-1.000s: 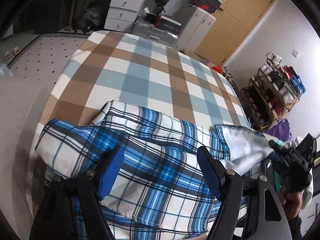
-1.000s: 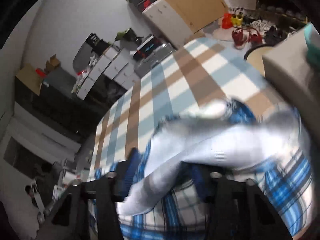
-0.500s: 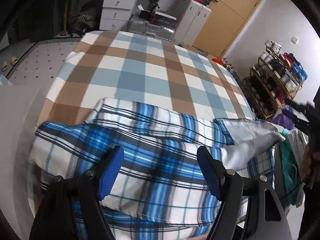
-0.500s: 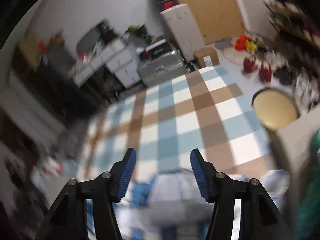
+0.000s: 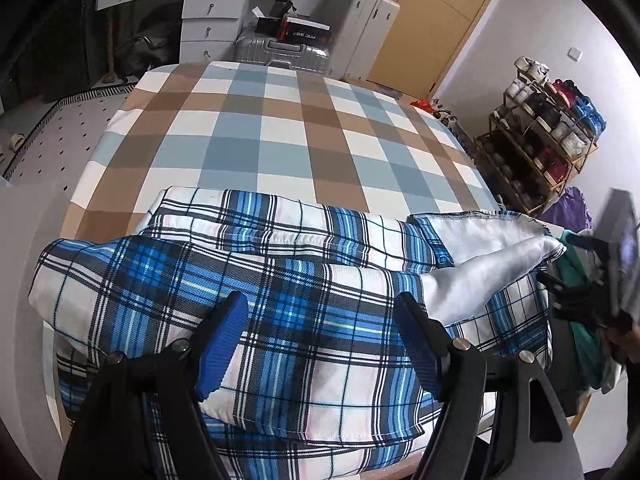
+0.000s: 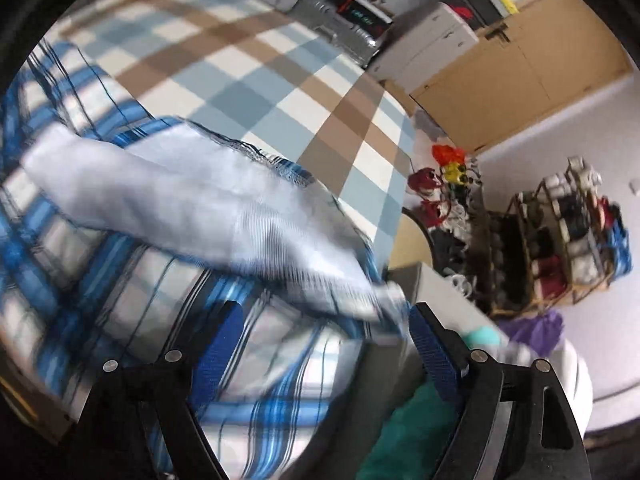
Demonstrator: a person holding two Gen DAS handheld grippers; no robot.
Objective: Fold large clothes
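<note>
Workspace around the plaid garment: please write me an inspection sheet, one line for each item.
Surface: checked brown, blue and white cloth, far part bare.
Job's things: blue plaid garment lies part folded at the near edge, pale inner side turned up on its right.
Clutter: green clothes beside the right edge.
Grippers: left gripper open above the plaid, nothing held; right gripper opening, pale corner near one finger, not pinched.
Cables: nothing seen.
Surroundings: silver suitcase, white drawers, shoe rack, wooden door.

Both wrist views close, angled down; share plaid garment (image 5: 320,280), checkered bed (image 6: 260,92).
</note>
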